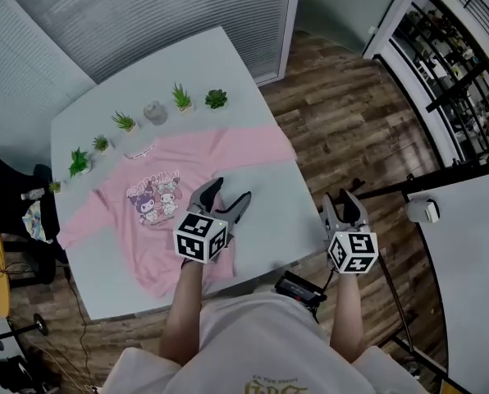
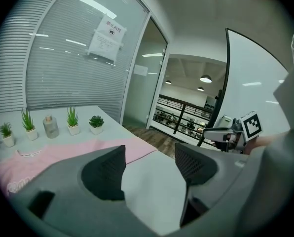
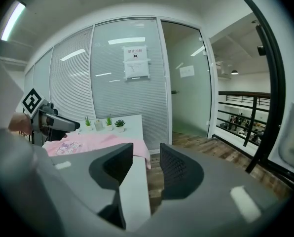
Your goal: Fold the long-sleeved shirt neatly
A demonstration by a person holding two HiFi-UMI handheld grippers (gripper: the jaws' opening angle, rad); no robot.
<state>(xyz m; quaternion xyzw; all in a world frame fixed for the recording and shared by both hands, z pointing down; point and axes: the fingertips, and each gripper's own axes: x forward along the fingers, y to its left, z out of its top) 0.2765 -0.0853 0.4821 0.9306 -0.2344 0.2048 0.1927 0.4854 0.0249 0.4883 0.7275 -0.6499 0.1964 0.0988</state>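
A pink long-sleeved shirt with a cartoon print lies spread flat, front up, on the pale table, and one sleeve reaches the table's right edge. My left gripper hovers open over the shirt's near right side with nothing between its fingers. My right gripper is open and empty, off the table's right edge above the wood floor. In the left gripper view the left gripper frames bare table, with the shirt to its left. In the right gripper view the right gripper frames the table's corner, with the shirt beyond.
Several small potted plants and a grey bottle line the table's far edge. A black chair stands at the left. A black device sits by the near table edge. A whiteboard stands at the right.
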